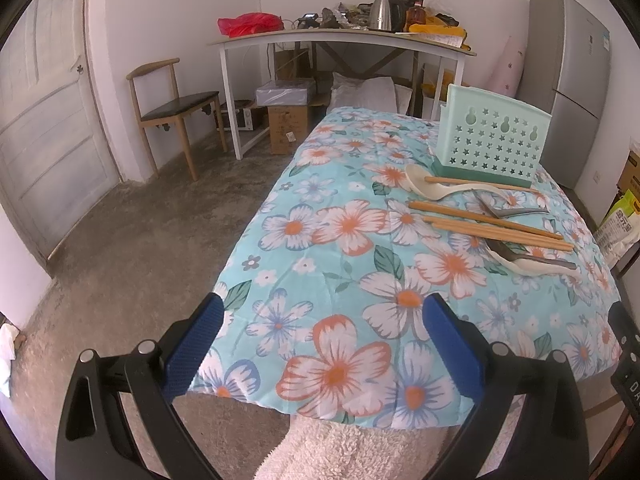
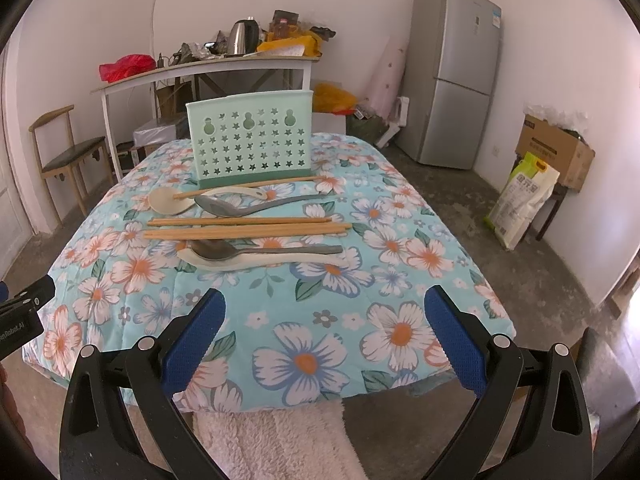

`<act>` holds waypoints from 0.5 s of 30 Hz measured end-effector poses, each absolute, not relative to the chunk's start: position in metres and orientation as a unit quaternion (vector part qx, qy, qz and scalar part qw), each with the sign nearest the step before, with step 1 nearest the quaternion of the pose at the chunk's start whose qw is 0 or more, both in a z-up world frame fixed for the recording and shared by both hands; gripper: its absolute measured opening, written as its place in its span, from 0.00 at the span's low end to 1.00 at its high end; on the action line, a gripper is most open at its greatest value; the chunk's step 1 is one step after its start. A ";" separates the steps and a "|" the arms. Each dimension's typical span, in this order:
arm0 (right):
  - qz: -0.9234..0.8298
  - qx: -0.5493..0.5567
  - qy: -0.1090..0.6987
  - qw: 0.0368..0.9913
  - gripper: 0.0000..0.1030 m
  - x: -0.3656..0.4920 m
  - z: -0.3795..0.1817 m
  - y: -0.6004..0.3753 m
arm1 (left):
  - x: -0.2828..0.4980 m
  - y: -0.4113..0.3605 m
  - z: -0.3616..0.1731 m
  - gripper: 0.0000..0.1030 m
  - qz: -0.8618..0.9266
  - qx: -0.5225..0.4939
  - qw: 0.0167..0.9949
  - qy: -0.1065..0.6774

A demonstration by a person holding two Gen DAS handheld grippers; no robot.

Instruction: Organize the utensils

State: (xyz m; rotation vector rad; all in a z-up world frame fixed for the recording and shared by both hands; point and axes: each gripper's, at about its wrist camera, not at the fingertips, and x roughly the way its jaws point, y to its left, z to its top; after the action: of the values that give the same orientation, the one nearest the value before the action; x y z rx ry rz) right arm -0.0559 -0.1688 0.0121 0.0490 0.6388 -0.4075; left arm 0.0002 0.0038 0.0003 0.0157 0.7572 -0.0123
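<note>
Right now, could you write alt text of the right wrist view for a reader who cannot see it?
Open blue-padded tongs hover empty over a floral-cloth table. Further back lie spoons, grey and cream, and wooden chopsticks in rows before an upright mint utensil holder. A grey fridge stands behind at right.

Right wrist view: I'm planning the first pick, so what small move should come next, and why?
Probably ease the right tongs forward toward the near grey spoon. Both tongs are open and empty, every utensil still lies on the floral cloth, and that spoon, resting on a white spoon, lies nearest, before the mint holder.
</note>
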 end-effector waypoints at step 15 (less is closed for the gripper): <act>-0.201 0.014 0.307 0.930 0.92 -0.059 0.019 -0.163 | -0.001 0.009 0.003 0.95 -0.007 0.004 0.929 0.370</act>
State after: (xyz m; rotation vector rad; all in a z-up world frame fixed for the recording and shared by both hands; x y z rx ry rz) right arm -0.0591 -0.1627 0.0192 0.0288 0.6285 -0.4116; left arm -0.0014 0.0091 0.0032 0.0078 0.7572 -0.0147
